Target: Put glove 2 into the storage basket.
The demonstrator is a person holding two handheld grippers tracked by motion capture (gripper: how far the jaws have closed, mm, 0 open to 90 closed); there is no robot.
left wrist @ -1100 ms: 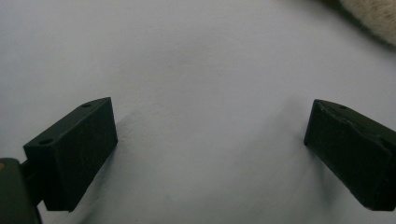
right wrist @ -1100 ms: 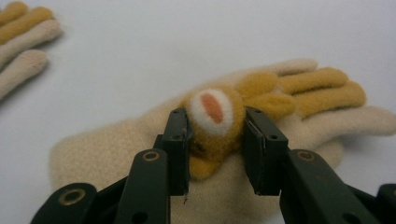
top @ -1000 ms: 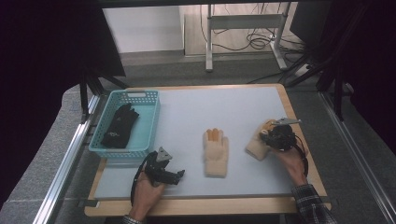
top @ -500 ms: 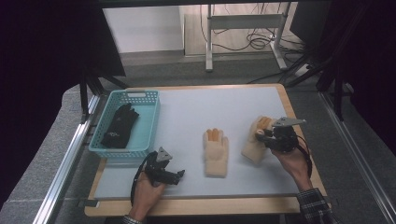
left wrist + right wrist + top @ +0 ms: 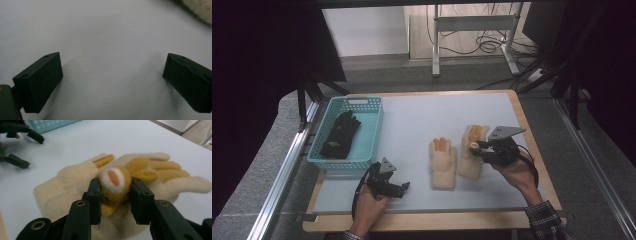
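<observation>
White table top (image 5: 412,120), w/ our right gripper (image 5: 478,148) clamped on a cream glove (image 5: 473,152) near its right edge. Left gripper (image 5: 404,187) sits open, empty, by the front edge. We'd lift slowly, keeping the pinch firm so the glove clears its twin (image 5: 443,162) before carrying it off.

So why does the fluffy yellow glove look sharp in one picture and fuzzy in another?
In the right gripper view the right gripper pinches the cream and yellow fleece glove close up, so it looks sharp, while the teal plastic basket behind blurs; in the left gripper view the white tabletop is soft and evenly lit; the high view is dark round its edges.
</observation>
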